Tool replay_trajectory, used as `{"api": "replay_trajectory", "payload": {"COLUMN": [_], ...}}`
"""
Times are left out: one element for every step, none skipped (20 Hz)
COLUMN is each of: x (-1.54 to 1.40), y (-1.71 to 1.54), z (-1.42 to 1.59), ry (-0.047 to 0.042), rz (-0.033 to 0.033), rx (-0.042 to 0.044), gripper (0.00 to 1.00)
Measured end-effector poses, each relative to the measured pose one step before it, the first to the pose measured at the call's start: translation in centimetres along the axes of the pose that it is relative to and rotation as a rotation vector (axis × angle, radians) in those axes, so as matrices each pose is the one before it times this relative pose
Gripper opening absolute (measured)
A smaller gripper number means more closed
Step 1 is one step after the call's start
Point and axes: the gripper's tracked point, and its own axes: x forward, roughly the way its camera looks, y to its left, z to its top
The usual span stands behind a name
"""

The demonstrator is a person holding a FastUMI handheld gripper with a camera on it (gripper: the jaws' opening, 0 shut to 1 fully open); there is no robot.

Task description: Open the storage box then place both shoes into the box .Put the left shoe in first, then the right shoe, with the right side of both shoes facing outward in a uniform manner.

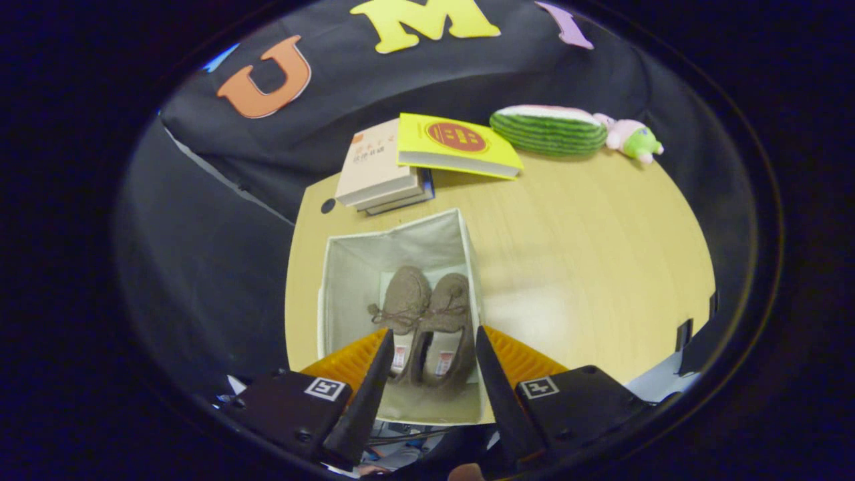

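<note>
Looking down from above, I hold my gripper (433, 337) over the open storage box (347, 267), jaws spread wide and pinching nothing. Both shoes (427, 321) lie side by side inside it, just ahead of my fingertips, low in the frame's centre. Books (374, 167) and a watermelon plush (548, 130) line the table (588, 254) in the upper frame.

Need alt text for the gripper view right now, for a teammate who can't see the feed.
Two brown lace-up shoes lie side by side inside the open white fabric storage box, seen from above between the open, empty tongs. Beyond the box on the wooden table are stacked books, a yellow book, a watermelon-slice plush and a small pink-and-green plush.
</note>
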Motion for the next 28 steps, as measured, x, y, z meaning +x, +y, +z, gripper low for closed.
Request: {"api": "replay_trajectory", "payload": {"x": [-1.099, -1.165, -1.162, -1.162, -1.337, -1.157, -1.168, -1.168, -1.249, -1.154, -0.951, -1.393, -1.194, -0.77, -0.868, -0.689, -0.708, -0.642, -0.475, -0.509, -0.547, -0.475, -0.516, -0.434, -0.32, -0.209, -0.104, -0.249], "y": [0.122, 0.148, 0.331, 0.382, 0.237, 0.162, -0.041, -0.181, -0.241, -0.28, -0.381, -0.152, 0.022, -0.015, -0.031, -0.186, -0.085, 0.033, -0.098, -0.189, -0.263, -0.413, -0.465, -0.401, -0.436, -0.512, -0.086, 0.083], "z": [0.892, 1.057, 1.078, 0.954, 0.871, 1.001, 1.009, 1.082, 1.285, 1.005, 1.057, 1.198, 0.879, 0.847, 0.844, 0.569, 0.518, 0.137, -0.082, -0.061, 0.116, 0.205, 0.067, 0.07, 0.173, 0.145, -0.489, -0.353], "ry": [-0.04762, -0.05253, -0.05528, -0.0472, -0.0453, -0.04756, -0.04722, -0.05466, -0.05716, -0.06063, -0.0547, -0.05327, -0.04787, -0.04554, -0.04459, -0.04138, -0.03135, -0.0198, -0.0062, -0.00668, -0.01019, -0.01346, -0.01088, -0.01427, -0.01574, -0.01155, 0.00708, 0.00946], "rz": [-0.00751, -0.00174, 0.00797, 0.01471, 0.01048, 0.0086, 0.0016, -0.00469, -0.00893, -0.01423, -0.01678, -0.00799, -0.00588, -0.0029, -0.00323, -0.00174, 0.00133, 0.00469, 0.00534, 0.00262, 0.00161, -0.0046, -0.00459, -0.00582, -0.0116, -0.00977, -0.00267, 0.00507], "rx": [-0.0185, -0.01686, -0.01515, -0.00892, -0.00418, 0.00105, -0.00131, -0.0078, -0.01104, -0.0239, -0.02597, -0.02193, -0.02088, -0.02032, -0.0213, -0.01558, -0.00818, 0.00158, 0.00959, 0.01023, 0.00907, 0.00122, 0.0012, 0.00381, -0.00338, -0.00466, 0.00728, 0.017], "gripper": [0.82, 0.82, 0.82, 0.82, 0.82, 0.82, 0.82, 0.83, 0.83, 0.88, 0.94, 0.99, 1.0, 1.0, 1.0, 1.0, 1.0, 1.0, 1.0, 1.0, 1.0, 1.0, 1.0, 1.0, 1.0, 1.0, 1.0, 1.0]}}
